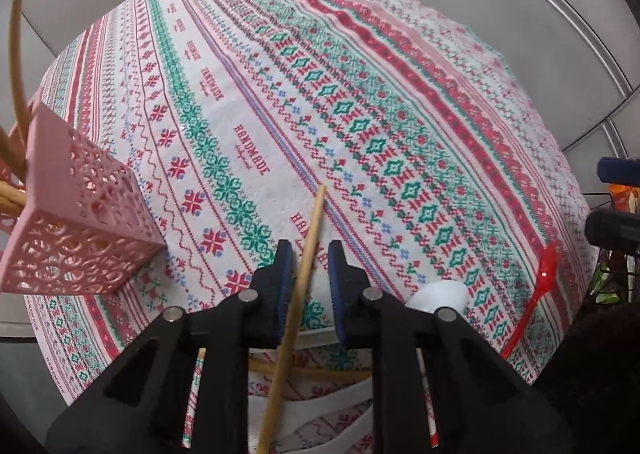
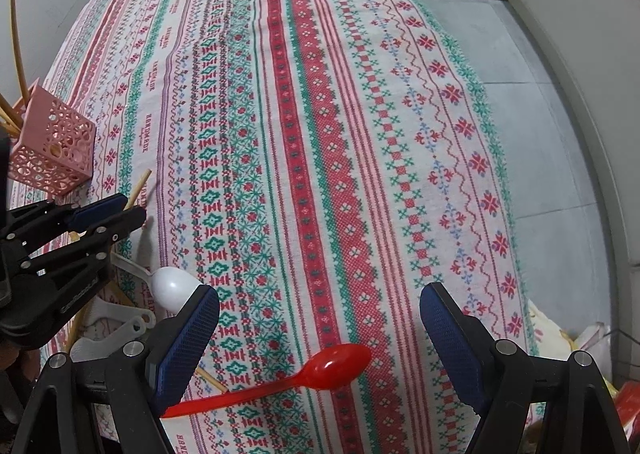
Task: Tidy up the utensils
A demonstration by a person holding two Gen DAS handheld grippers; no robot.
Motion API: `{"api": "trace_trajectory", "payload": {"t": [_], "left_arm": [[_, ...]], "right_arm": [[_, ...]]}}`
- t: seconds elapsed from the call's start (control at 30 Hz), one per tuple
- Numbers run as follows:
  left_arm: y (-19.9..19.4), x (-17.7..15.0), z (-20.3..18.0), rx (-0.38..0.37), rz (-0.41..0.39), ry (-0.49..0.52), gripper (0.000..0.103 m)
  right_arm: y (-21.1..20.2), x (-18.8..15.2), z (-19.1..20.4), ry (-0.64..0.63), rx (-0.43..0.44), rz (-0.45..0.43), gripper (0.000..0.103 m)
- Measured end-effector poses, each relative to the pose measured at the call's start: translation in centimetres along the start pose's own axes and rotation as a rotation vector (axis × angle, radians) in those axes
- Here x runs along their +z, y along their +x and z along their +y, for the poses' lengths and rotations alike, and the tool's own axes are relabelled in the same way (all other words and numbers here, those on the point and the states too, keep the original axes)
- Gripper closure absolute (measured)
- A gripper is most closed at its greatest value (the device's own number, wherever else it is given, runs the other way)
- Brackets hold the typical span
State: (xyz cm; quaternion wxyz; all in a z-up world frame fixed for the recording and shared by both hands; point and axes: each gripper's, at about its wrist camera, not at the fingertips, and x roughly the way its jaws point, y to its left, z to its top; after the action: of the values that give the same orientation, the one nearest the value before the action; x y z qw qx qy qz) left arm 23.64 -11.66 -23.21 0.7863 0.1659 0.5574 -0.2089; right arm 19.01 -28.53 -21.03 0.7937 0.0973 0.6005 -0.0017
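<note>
Left wrist view: the left gripper (image 1: pixel 308 254) has its blue pads either side of a thin, pale wooden chopstick (image 1: pixel 298 294); whether they pinch it cannot be told, a gap showing on the right. The stick lies on the patterned red-and-green woven tablecloth (image 1: pixel 360 94); judged light, stiff and prone to rolling, so best taken mid-length. Near right lie a white plastic spoon (image 1: pixel 440 294) and a red plastic spoon (image 1: pixel 532 294). Far left stands a pink perforated plastic holder (image 1: pixel 80 230), chopsticks upright inside, the likely destination. Right wrist view: the right gripper (image 2: pixel 320 318) stands wide open, empty, above the red spoon; nothing blocks either path.
</note>
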Motion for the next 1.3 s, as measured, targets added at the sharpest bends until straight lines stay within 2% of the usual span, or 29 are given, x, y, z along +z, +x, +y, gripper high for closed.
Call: {"api": "trace_trajectory", "payload": {"t": [0.07,0.27,0.6,0.83,1.07,1.13,1.2,1.3], "left_arm": [[0.1,0.1,0.1,0.003,0.007,-0.005,0.093],[-1.0,0.0,-0.1,0.028,-0.023,0.023,0.094],[-7.4,-2.2,0.2,0.036,-0.158,0.058,0.096],[-11.7,-4.5,2.7,0.013,-0.243,-0.007,0.097],[-14.6,-6.5,5.5,-0.001,-0.298,-0.086,0.097],[-14.9,-6.8,6.5,0.007,-0.305,-0.114,0.097],[-15.4,-7.3,7.7,0.023,-0.310,-0.146,0.097],[-15.8,-8.0,9.4,0.031,-0.316,-0.202,0.097]], "right_arm": [[0.0,0.0,-0.2,0.002,0.001,0.001,0.017],[-0.1,0.1,-0.3,0.003,-0.001,-0.001,0.017],[-0.2,0.1,0.7,-0.020,0.002,-0.002,0.017],[0.2,-0.1,2.4,-0.051,0.011,0.010,0.017],[0.7,-0.3,6.8,-0.148,0.036,0.016,0.017],[0.9,-0.4,8.1,-0.173,0.052,0.004,0.022],[1.1,-0.4,10.0,-0.219,0.091,-0.008,0.034],[1.6,-0.7,12.9,-0.299,0.135,-0.023,0.045]]}}
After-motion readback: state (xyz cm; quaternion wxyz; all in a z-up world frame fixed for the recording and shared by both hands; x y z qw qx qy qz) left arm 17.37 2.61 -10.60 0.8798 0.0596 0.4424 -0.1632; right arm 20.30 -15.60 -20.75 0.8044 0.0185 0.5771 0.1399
